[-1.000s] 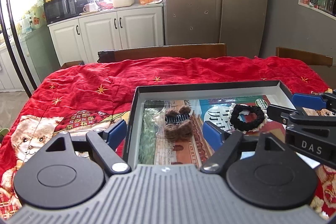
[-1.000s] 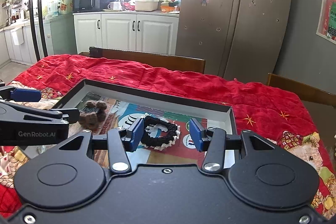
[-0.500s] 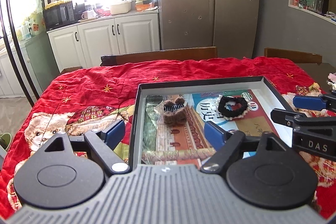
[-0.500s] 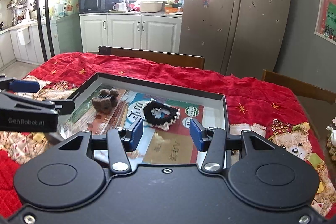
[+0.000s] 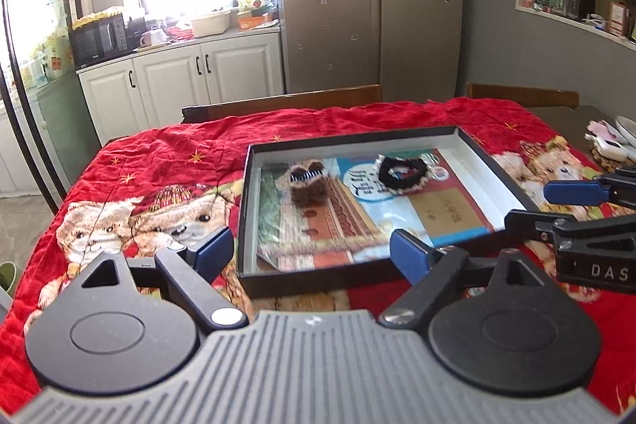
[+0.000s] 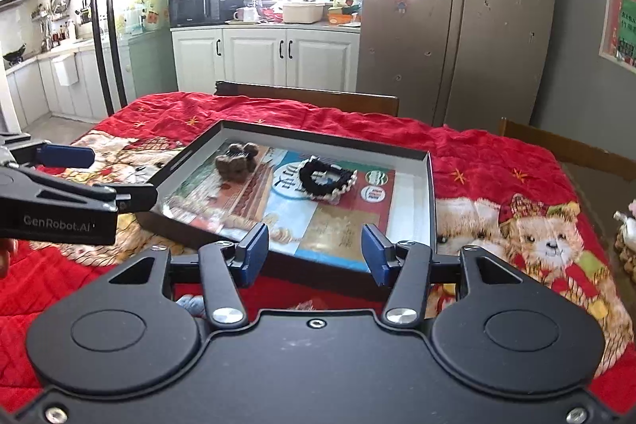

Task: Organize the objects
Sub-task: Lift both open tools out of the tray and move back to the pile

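A shallow black tray [image 5: 244, 209] lies on the red blanket, lined with printed paper. Inside it are a brown fuzzy hair claw [image 5: 308, 183] at the back left and a black scrunchie with a pale trim [image 5: 401, 173] to its right. In the right wrist view, the hair claw [image 6: 236, 165] and the scrunchie [image 6: 326, 179] lie in the same tray [image 6: 326, 140]. My left gripper [image 5: 310, 241] hangs wide open before the tray's near left corner, holding nothing. My right gripper [image 6: 314, 241] is in front of the near edge; its jaws are opening, with nothing between them.
The red bear-print blanket [image 5: 159, 177] covers the table. Wooden chair backs [image 5: 286, 102] stand along its far side. Small items [image 5: 612, 146] sit on bare tabletop at the far right. White cabinets and a large fridge [image 6: 457, 26] lie beyond.
Both grippers have drawn back from the tray, which now looks smaller and farther off. The hair claw and the scrunchie stay where they were.
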